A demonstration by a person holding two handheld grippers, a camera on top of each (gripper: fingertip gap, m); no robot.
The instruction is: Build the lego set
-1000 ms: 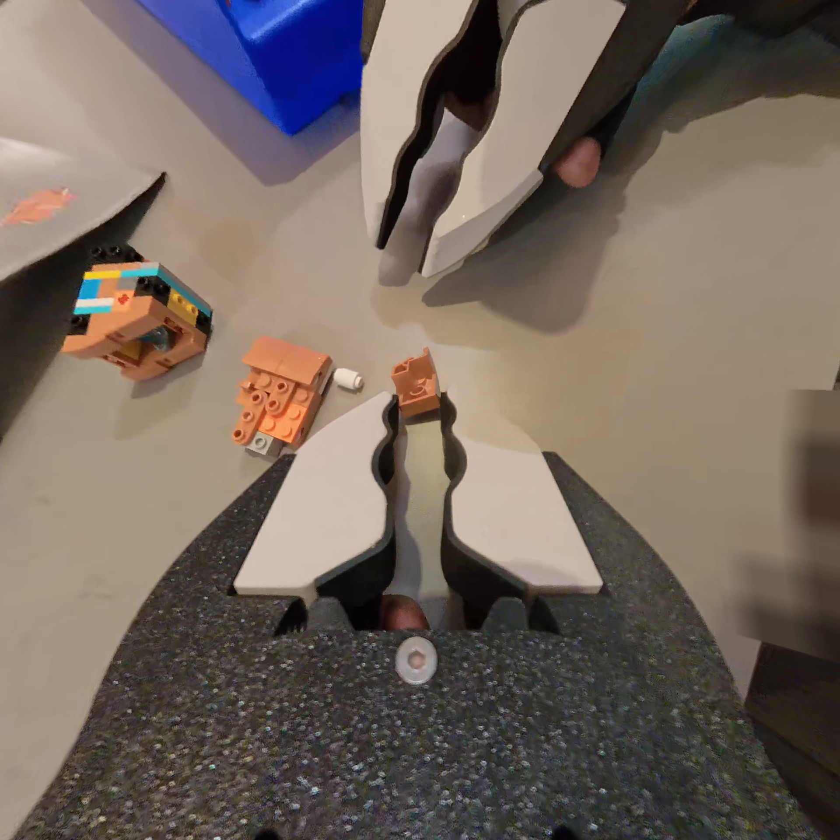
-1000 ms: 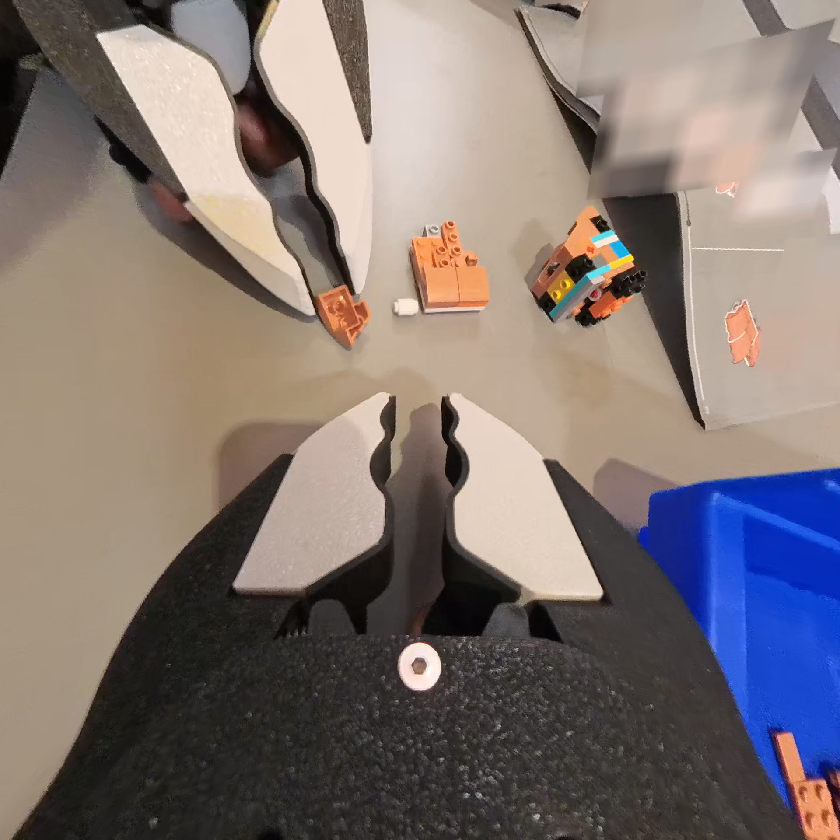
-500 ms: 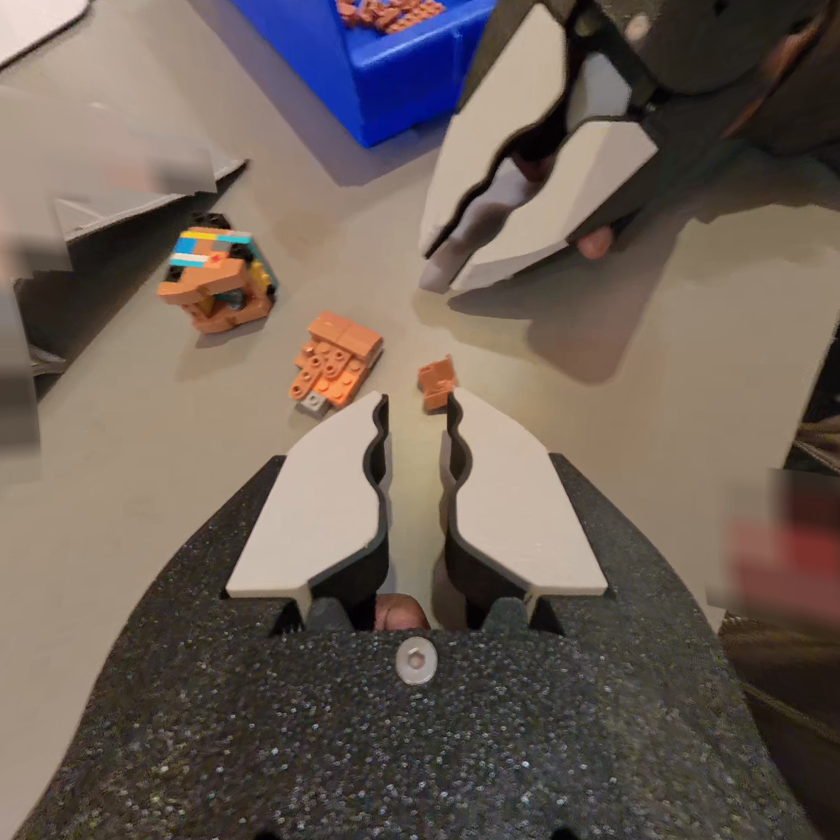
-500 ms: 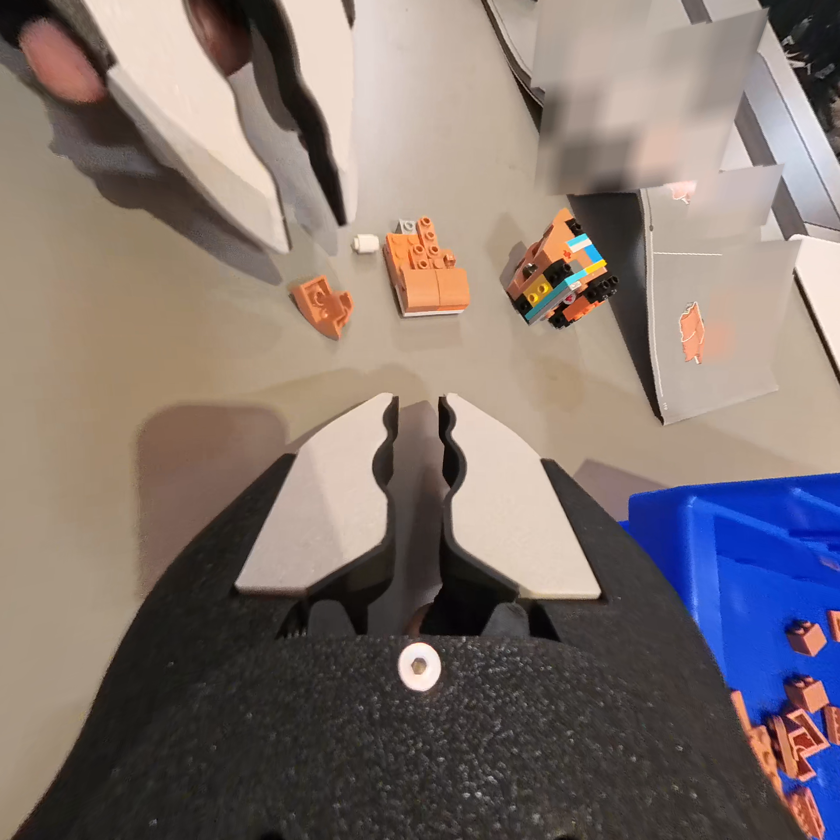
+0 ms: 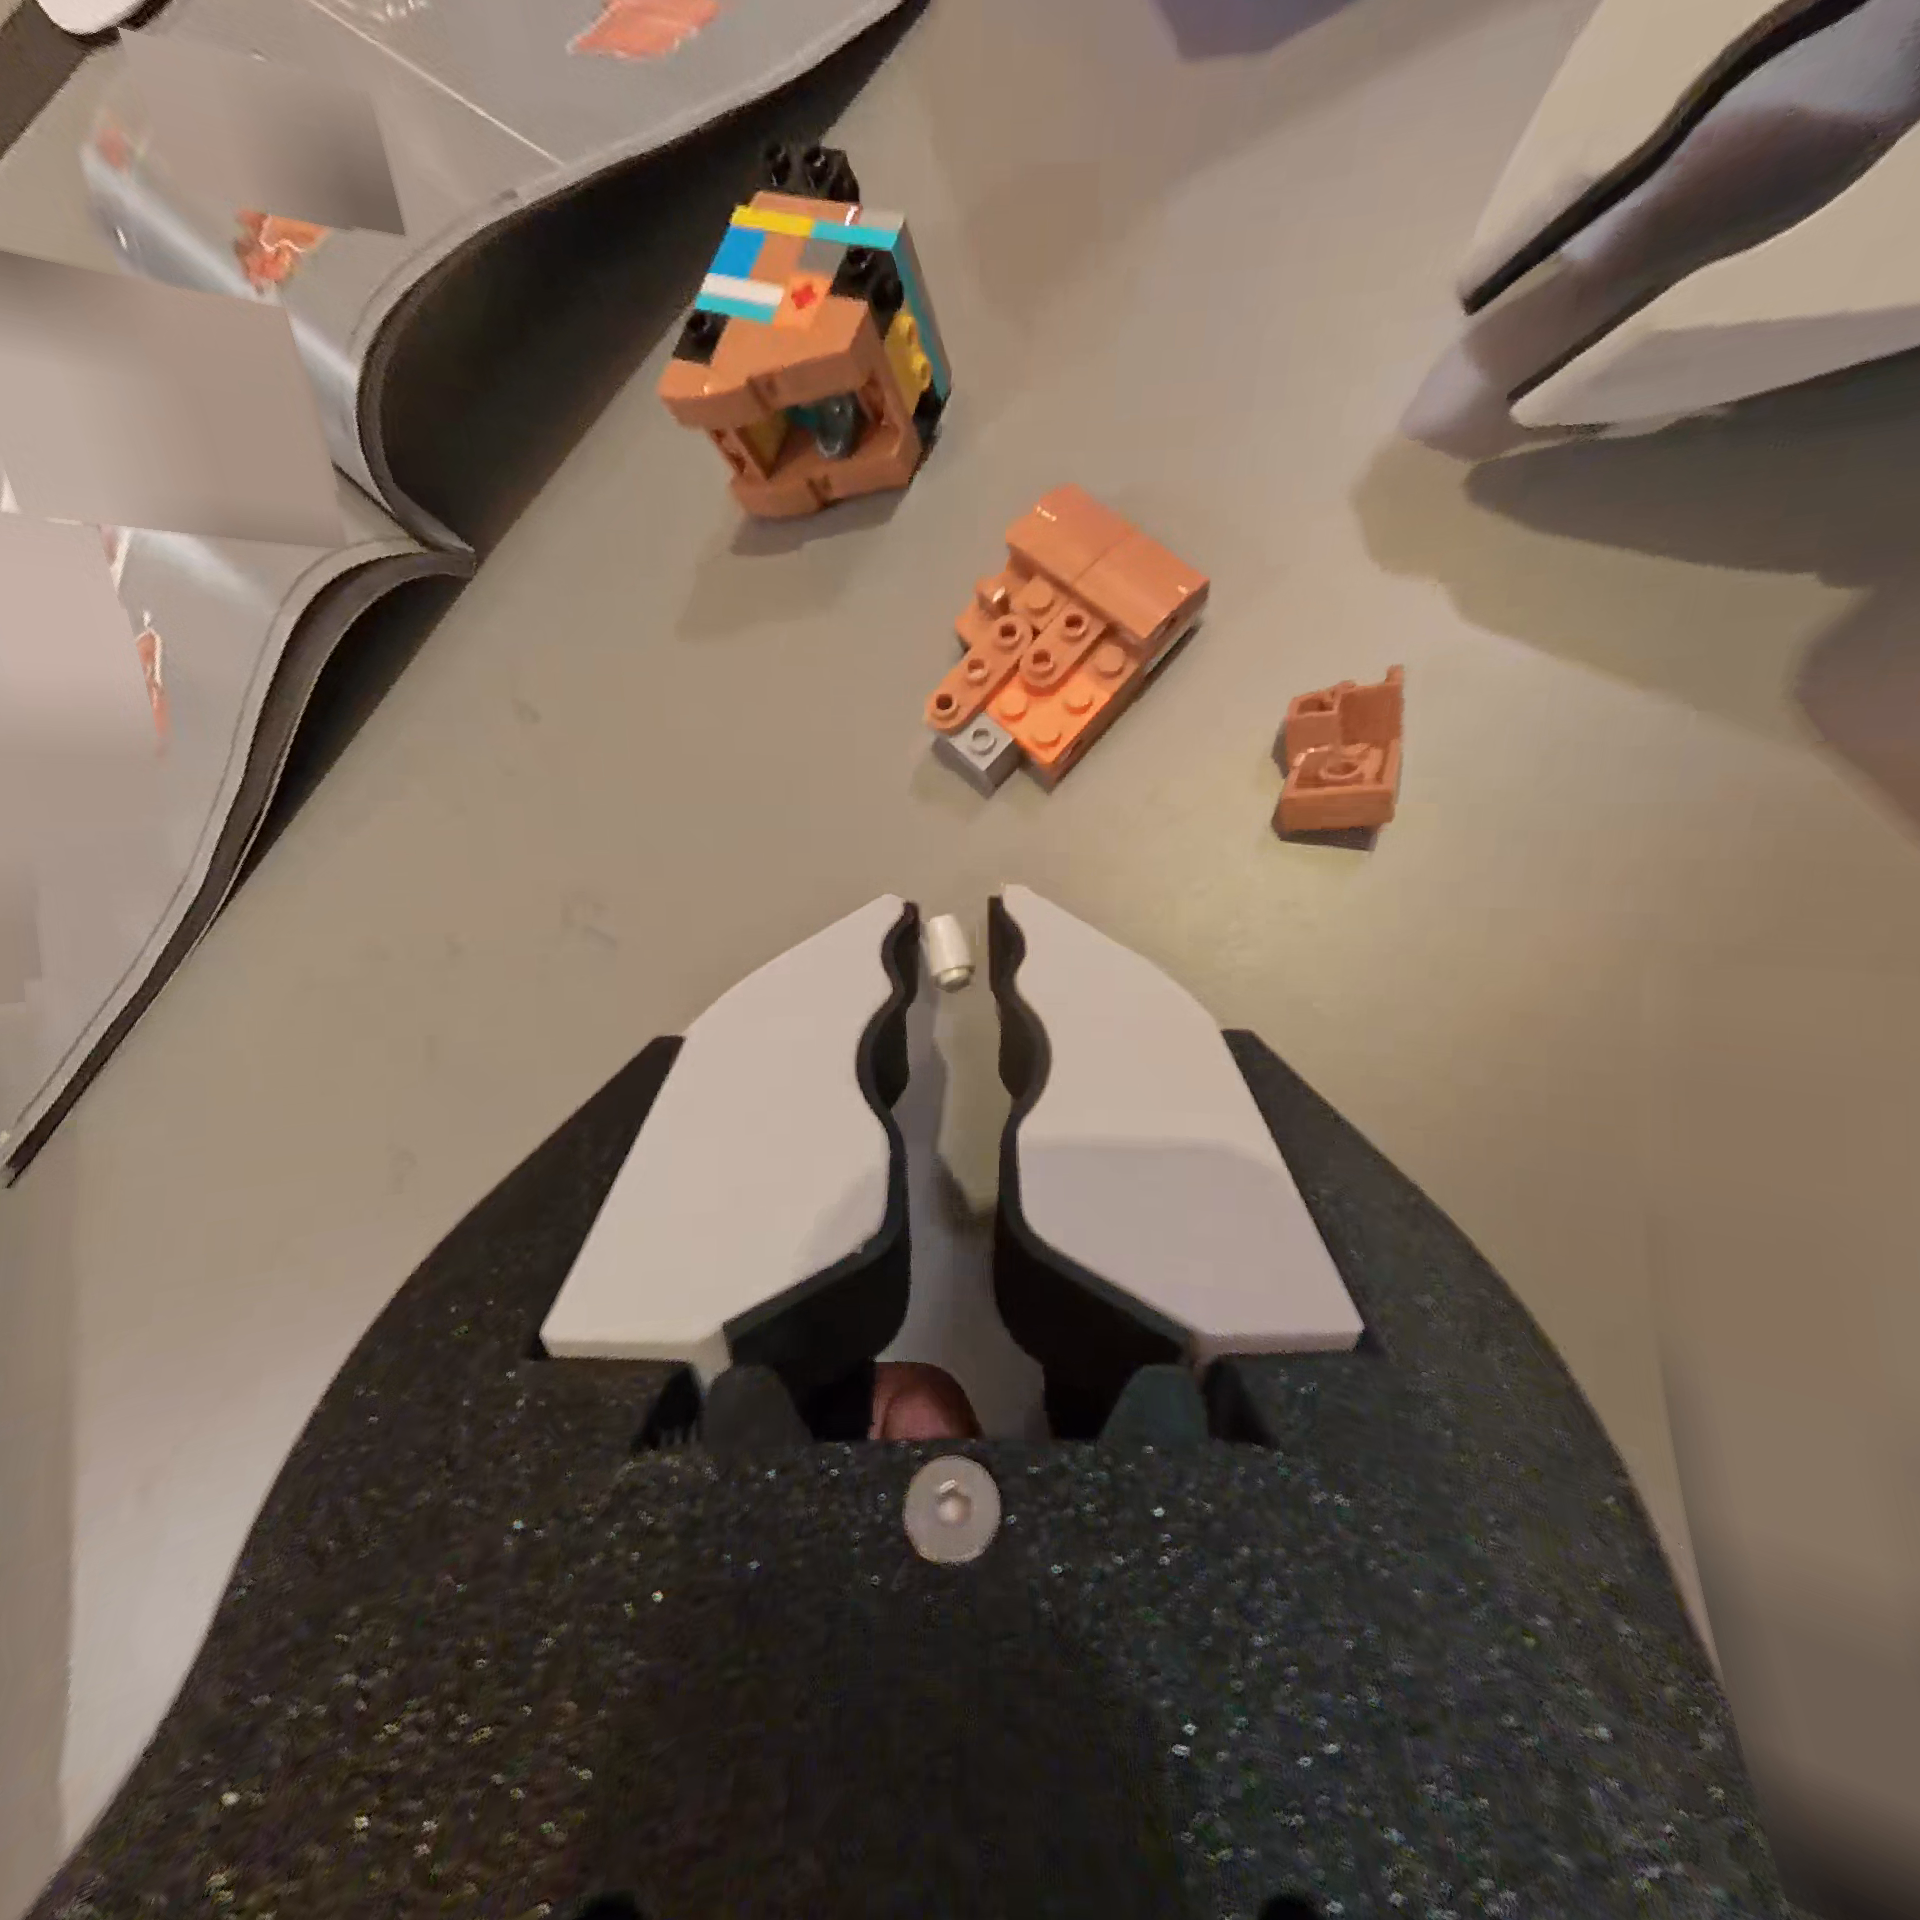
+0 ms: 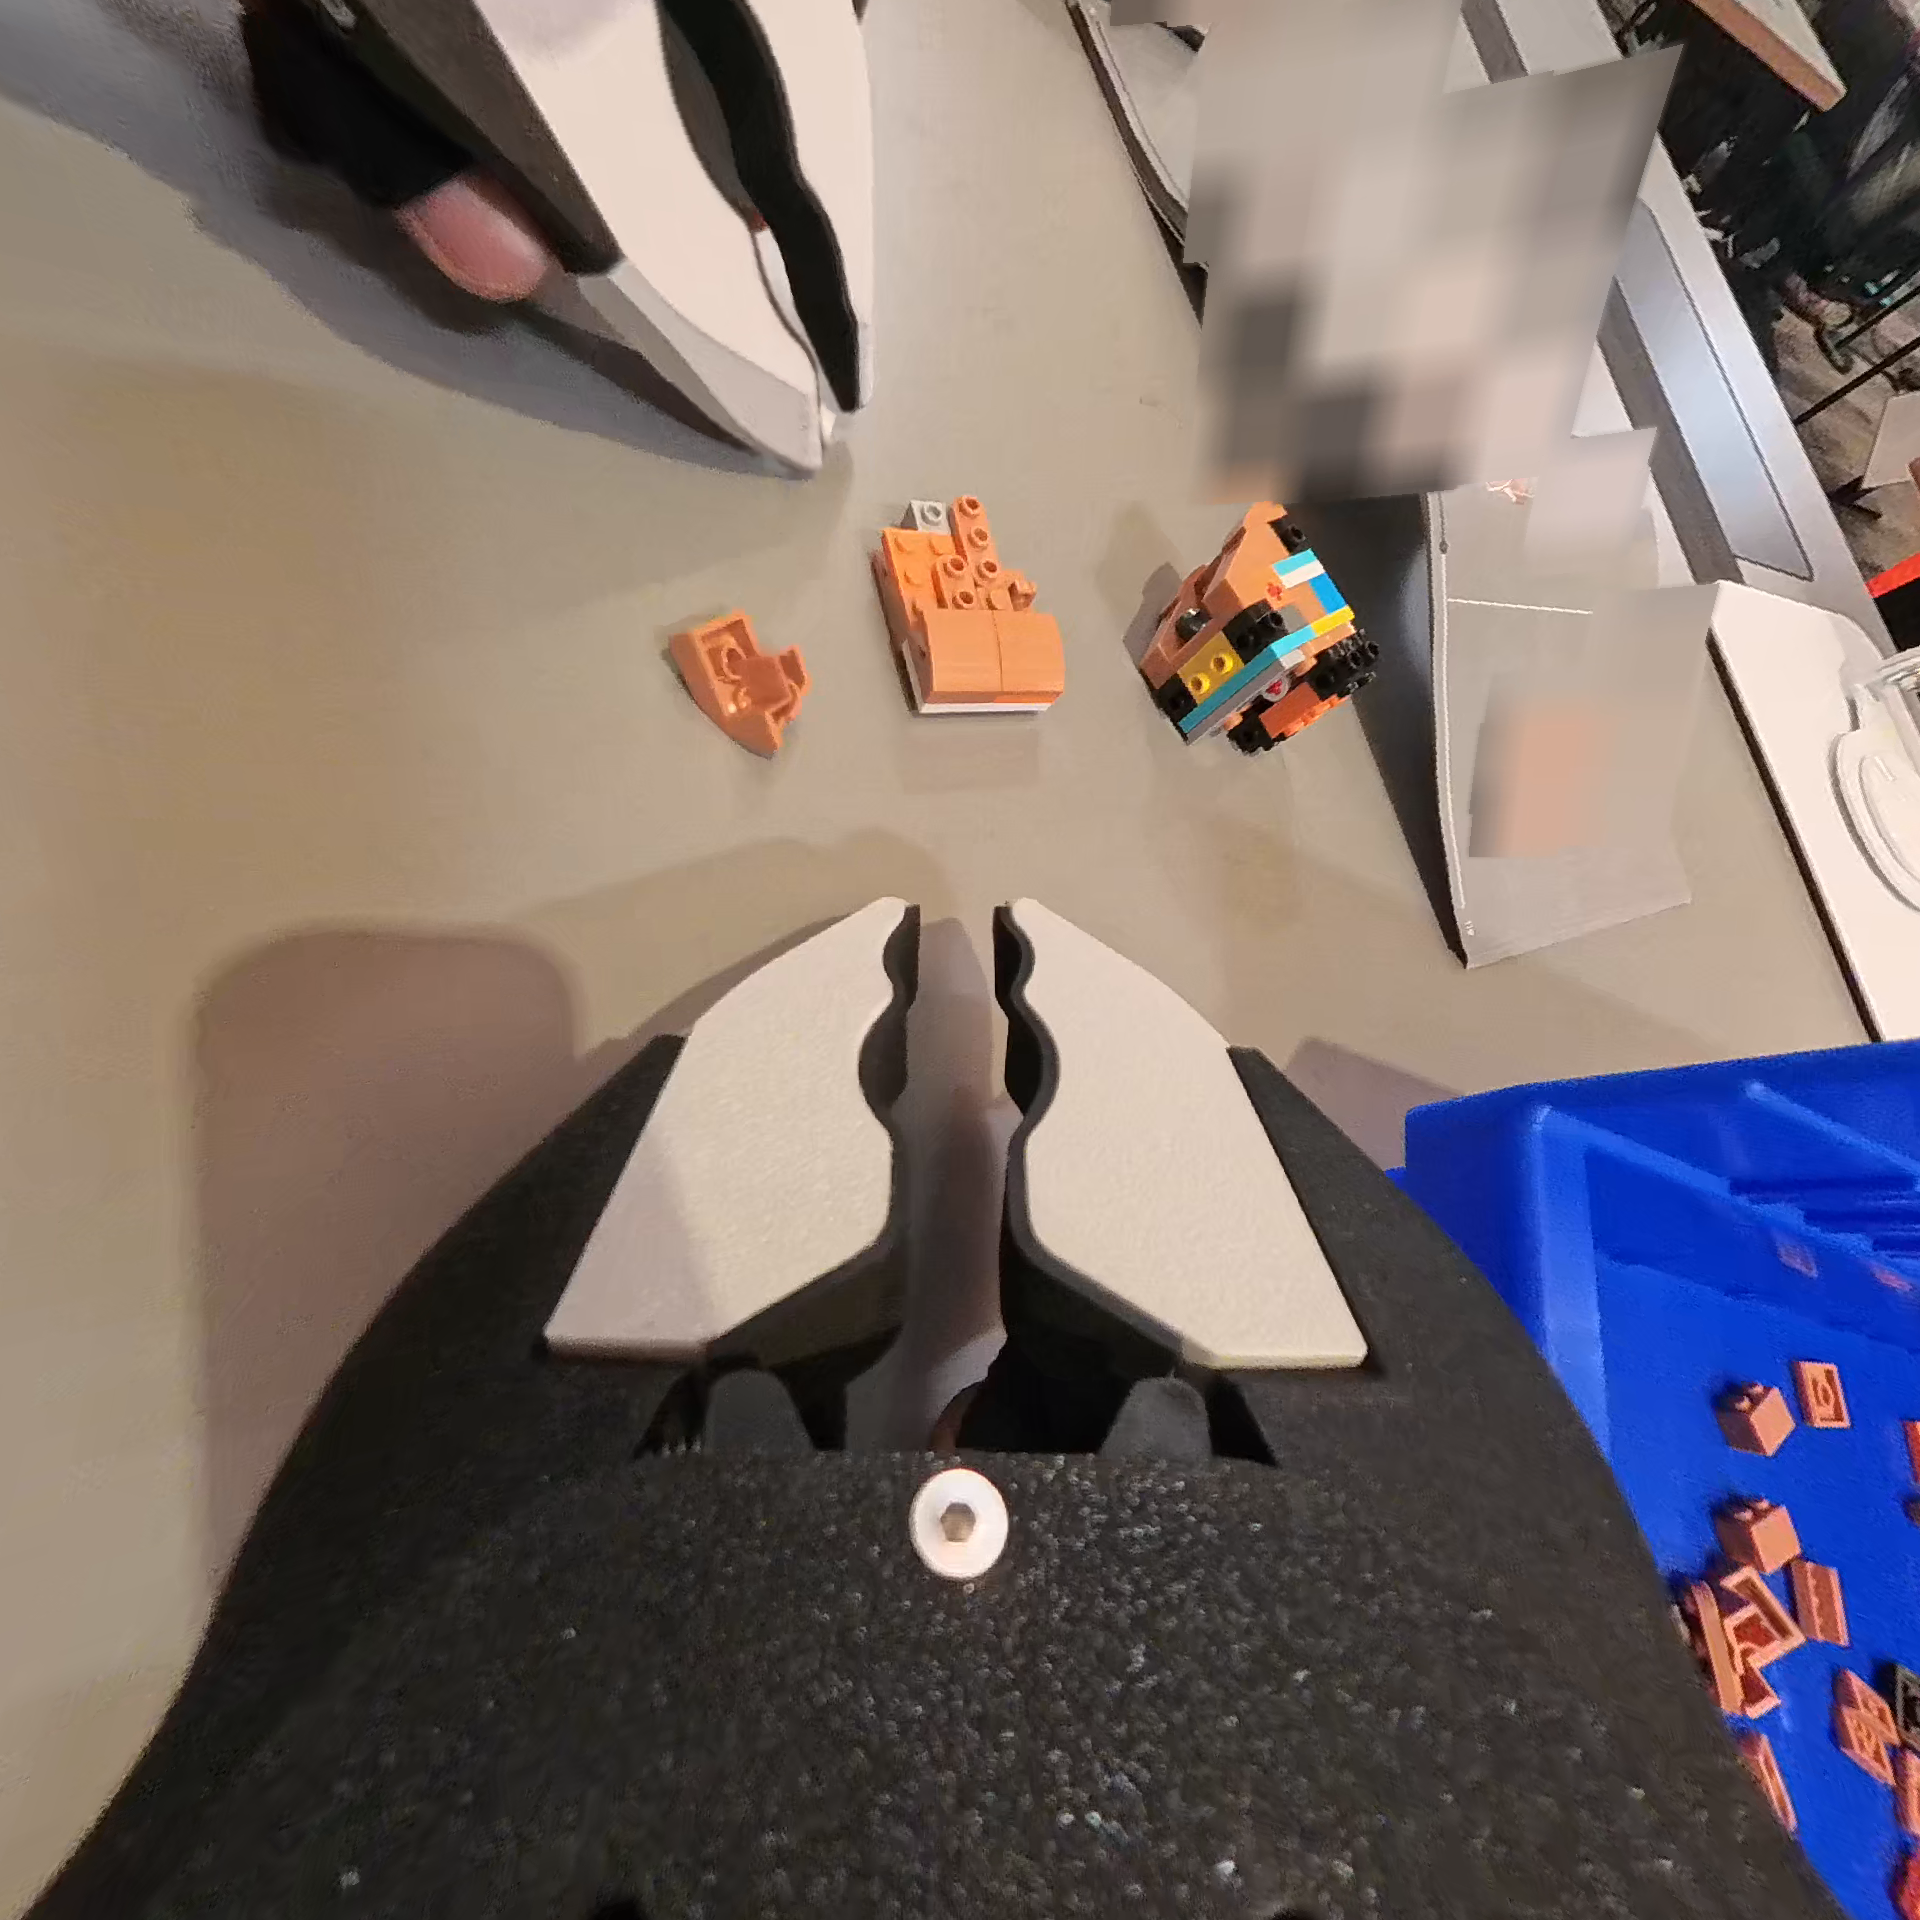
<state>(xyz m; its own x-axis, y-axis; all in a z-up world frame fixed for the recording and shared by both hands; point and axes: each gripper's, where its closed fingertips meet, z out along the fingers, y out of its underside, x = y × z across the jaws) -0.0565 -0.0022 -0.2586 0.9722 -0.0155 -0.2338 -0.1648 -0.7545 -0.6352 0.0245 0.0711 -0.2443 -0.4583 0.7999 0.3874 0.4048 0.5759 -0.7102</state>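
My left gripper (image 5: 951,914) is down at the table with its jaws drawn in on a small white round piece (image 5: 948,951) between the tips. It also shows in the right wrist view (image 6: 826,421), tips almost together. An orange plate assembly (image 5: 1070,634) (image 6: 971,623) lies just beyond it. A small orange curved piece (image 5: 1340,758) (image 6: 743,675) lies loose beside that. A multi-coloured block build (image 5: 805,353) (image 6: 1252,634) stands farther off. My right gripper (image 6: 956,909) hovers empty, its jaws nearly together, facing the parts; it also shows in the left wrist view (image 5: 1486,353).
An open grey instruction booklet (image 5: 312,623) (image 6: 1538,831) lies beside the block build. A blue bin (image 6: 1662,1247) with several loose orange bricks (image 6: 1756,1538) stands at the right gripper's right side. A white tray edge (image 6: 1787,790) sits beyond the booklet. The left gripper's tips are roughly 12 cm from the right gripper's.
My left gripper has left the orange curved piece, shifted over to the white round piece and narrowed its jaws around it. The right gripper has drawn back a little.
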